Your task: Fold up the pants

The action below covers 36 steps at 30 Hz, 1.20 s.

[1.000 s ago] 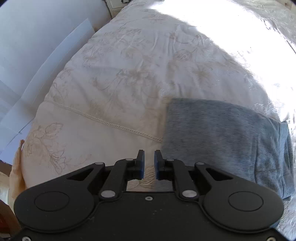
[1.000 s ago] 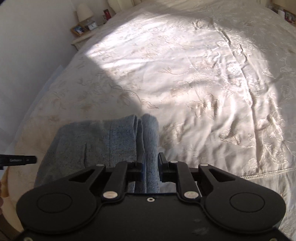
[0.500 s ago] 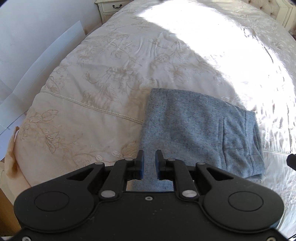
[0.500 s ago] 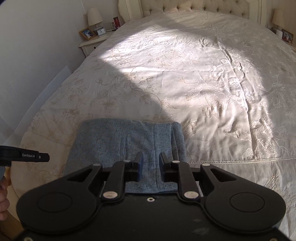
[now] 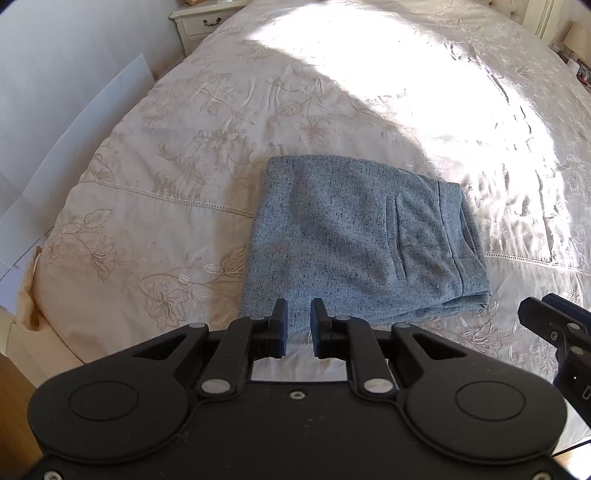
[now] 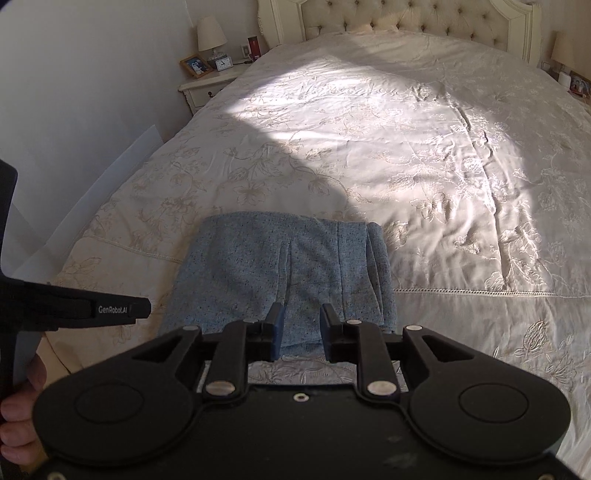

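Pants [image 5: 354,236] of speckled grey-blue knit lie folded into a compact rectangle near the foot edge of my cream embroidered bedspread [image 6: 406,147]. My left gripper [image 5: 297,321] hovers narrowly parted, empty; my right gripper [image 6: 299,325], jaws just opening, grips nothing.

The pants [image 6: 284,273] lie folded on the bed [image 6: 424,147], near its near-left corner. A nightstand [image 6: 207,86] stands left of the bed at the far end, bearing a lamp [image 6: 211,37], a frame [image 6: 195,66] and a clock [image 6: 223,63]. The headboard [image 6: 406,18] stands behind.
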Tool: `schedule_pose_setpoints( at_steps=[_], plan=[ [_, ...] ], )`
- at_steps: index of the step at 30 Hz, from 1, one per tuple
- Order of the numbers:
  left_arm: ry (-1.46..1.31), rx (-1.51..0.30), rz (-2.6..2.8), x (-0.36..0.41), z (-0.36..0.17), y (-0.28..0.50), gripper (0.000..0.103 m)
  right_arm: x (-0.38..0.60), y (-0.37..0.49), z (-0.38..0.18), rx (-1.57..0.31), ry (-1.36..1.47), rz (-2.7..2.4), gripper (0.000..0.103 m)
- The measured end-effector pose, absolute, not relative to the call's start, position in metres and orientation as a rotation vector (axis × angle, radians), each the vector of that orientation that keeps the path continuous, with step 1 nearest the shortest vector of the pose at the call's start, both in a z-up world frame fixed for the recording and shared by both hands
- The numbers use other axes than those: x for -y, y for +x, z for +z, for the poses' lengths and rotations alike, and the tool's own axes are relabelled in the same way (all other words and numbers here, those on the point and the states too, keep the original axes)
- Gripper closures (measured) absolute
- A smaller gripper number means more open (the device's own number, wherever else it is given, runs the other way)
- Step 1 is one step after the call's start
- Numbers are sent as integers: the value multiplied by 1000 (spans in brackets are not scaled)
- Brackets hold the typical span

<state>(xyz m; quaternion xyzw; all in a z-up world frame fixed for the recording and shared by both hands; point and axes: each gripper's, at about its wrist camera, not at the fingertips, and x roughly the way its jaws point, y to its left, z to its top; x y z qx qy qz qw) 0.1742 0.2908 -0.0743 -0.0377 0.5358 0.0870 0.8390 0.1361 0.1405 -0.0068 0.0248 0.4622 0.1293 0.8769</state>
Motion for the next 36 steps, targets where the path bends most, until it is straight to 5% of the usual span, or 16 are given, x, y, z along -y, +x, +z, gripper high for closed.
schedule_pose_setpoints(
  at_steps=[36],
  plan=[
    [-50,-1182,170,-263,-69,149,81,-134,117,5,-951,72,211,78]
  ],
)
